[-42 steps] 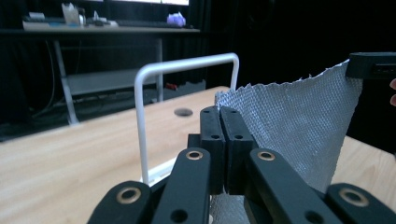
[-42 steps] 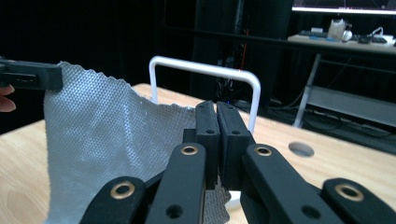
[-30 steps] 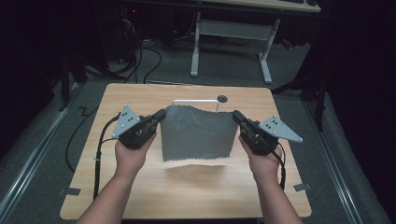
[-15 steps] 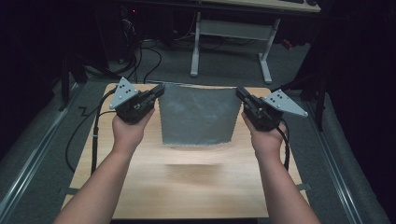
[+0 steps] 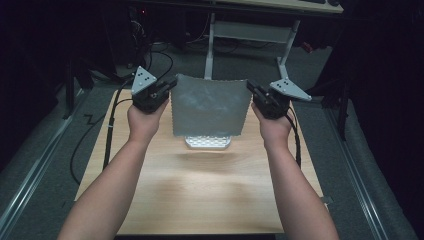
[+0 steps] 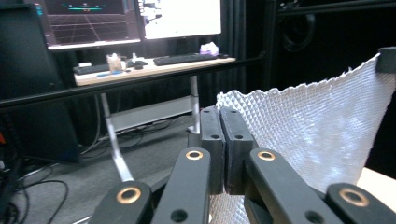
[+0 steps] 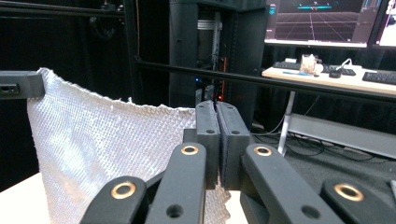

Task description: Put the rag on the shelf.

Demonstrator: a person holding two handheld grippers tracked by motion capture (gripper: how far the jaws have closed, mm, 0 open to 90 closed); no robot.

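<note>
A silvery grey cloth [image 5: 210,107] with a quilted, diamond-patterned weave hangs spread between both hands above the far half of the wooden table [image 5: 200,195]. My left gripper [image 5: 172,83] is shut on its top left corner, my right gripper [image 5: 250,86] on its top right corner. The left gripper view has the jaws [image 6: 219,112] pressed together with the cloth [image 6: 308,116] stretching off to the other gripper's tip [image 6: 386,58]. In the right gripper view the jaws [image 7: 216,107] pinch the cloth [image 7: 102,140], which runs to the left gripper's tip [image 7: 18,84].
A pale dotted piece [image 5: 207,143] lies on the table just under the cloth's lower edge; I cannot tell whether it belongs to the cloth. Beyond the table stand a white desk frame [image 5: 250,35], cables on the floor, and a desk with monitors and keyboards [image 6: 140,65].
Both hands moved away from the person toward the table's far edge and rose a little. The cloth went with them and now hangs higher, its top edge stretched wider.
</note>
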